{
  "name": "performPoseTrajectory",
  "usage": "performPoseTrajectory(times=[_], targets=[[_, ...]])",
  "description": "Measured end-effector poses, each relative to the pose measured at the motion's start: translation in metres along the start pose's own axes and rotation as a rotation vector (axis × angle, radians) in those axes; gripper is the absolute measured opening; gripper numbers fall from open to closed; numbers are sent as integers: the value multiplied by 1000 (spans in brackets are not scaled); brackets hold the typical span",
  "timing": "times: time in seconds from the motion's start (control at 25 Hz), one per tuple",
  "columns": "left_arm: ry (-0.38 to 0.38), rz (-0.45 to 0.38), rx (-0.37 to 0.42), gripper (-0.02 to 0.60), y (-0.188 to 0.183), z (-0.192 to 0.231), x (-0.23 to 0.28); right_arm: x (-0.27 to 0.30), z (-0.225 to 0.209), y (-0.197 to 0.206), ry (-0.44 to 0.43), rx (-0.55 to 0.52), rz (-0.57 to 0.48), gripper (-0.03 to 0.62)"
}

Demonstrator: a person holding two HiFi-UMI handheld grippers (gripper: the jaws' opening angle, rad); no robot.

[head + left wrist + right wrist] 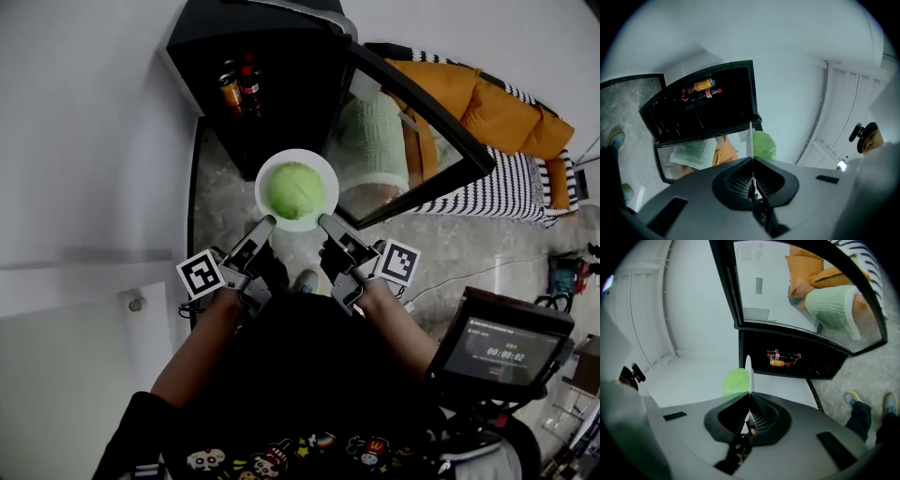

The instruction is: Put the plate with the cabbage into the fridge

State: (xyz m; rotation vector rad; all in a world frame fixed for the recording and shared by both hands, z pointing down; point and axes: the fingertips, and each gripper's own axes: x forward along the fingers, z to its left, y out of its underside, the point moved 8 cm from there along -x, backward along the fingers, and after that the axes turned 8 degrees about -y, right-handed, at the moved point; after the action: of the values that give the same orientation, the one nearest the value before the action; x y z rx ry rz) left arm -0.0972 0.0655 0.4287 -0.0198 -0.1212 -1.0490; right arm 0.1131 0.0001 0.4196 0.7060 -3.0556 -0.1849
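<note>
Pinching the near rim of the plate [328,173], the left gripper [265,225] has its fingers pressed together on the thin white edge. Its own view shows that edge running straight up from between the jaws. The cabbage [294,190] sits loose on the plate just beyond both sets of fingertips and between them. The right gripper [326,223] is clamped on the same near rim, just beside the left one. Further ahead of the fingertips the fridge [202,42] stands open, with bottles [239,89] inside. Its glass door [412,122] swings out ahead and to the right of the right fingers.

Both grips sit close together on one side, so the far side of the plate hangs unsupported. The cabbage's weight could lever the rim downward in the pads, tipping the plate and rolling the cabbage off its far edge. If one hand rose above the other, the rim could twist loose. Drifting right on the way in could knock the plate against the door.
</note>
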Motion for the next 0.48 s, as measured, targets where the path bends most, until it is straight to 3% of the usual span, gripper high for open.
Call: performPoseTrajectory(times=[0.48], targets=[[-12,25,-1,9,1,0,2,-4,-1,2,1,18,-28,14]])
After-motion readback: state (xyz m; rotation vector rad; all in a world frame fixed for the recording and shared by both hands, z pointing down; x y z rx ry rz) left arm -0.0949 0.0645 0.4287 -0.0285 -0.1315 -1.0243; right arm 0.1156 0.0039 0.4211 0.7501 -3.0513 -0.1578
